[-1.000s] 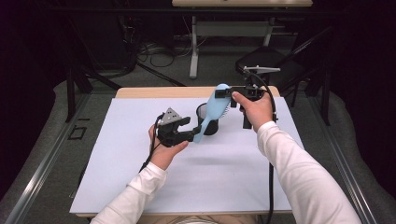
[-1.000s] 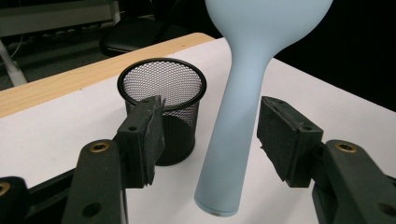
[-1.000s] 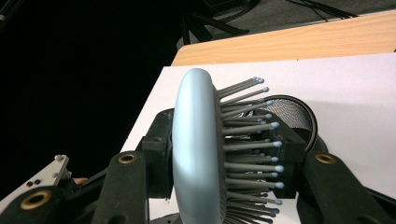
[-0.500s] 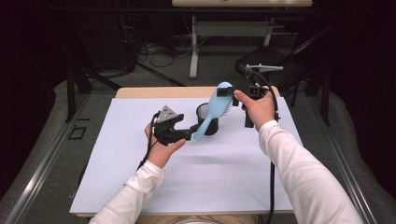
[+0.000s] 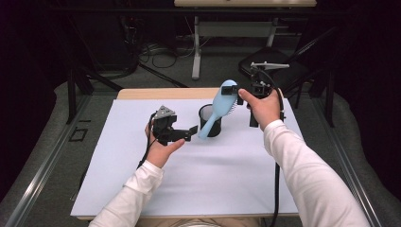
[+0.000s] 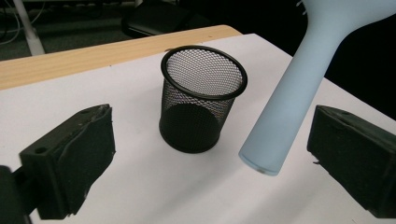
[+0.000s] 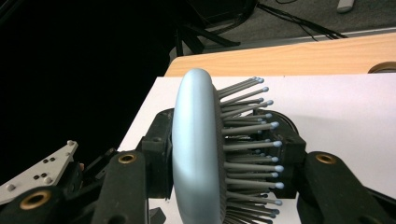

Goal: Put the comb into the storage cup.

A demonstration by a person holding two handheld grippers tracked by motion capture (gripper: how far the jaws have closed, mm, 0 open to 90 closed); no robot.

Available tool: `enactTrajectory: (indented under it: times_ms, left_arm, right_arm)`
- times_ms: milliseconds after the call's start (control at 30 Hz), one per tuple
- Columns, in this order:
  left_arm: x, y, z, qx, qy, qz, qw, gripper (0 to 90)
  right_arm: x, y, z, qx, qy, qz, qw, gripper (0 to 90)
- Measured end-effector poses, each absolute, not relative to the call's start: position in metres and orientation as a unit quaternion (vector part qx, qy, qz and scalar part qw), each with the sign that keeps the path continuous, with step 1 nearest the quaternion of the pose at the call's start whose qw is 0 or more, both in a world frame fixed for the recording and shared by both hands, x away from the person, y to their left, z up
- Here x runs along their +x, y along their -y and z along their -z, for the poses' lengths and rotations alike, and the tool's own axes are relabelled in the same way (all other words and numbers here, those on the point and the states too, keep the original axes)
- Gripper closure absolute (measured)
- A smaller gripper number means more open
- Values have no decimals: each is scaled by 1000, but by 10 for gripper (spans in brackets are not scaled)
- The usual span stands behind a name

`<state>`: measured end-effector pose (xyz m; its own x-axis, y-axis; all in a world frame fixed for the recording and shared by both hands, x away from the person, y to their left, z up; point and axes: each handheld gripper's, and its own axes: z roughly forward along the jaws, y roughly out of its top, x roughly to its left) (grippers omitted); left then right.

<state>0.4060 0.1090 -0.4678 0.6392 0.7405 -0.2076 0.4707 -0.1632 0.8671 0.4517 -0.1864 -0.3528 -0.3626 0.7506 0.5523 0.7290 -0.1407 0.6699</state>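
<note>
White long sleeves [image 5: 302,165] cover both forearms. Each hand carries a black gripper: the left gripper [image 5: 182,134] wears a grey three-cornered plate, brass-ringed screw holes mark the right gripper [image 5: 232,91], and black cables [image 5: 277,189] trail off.

pale blue hairbrush [image 5: 222,101], black mesh cup [image 6: 201,98], white mat [image 5: 222,175]

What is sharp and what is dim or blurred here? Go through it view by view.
High view: white table cover evenly lit, surroundings nearly black. Left gripper view: mesh cup sharp, the hairbrush handle's near end slightly soft. Right gripper view: the brush's bristles crisp, left side lost in darkness, right hand-held gripper shadowed.
</note>
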Motion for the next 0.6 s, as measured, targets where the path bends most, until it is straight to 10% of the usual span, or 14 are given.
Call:
enactTrajectory:
  times_ms: [600]
  left_arm:
    - [411,-118,466,763,-402,-131,489,5]
  right_arm:
    - [452,192,339,563,-654,-504,35,517]
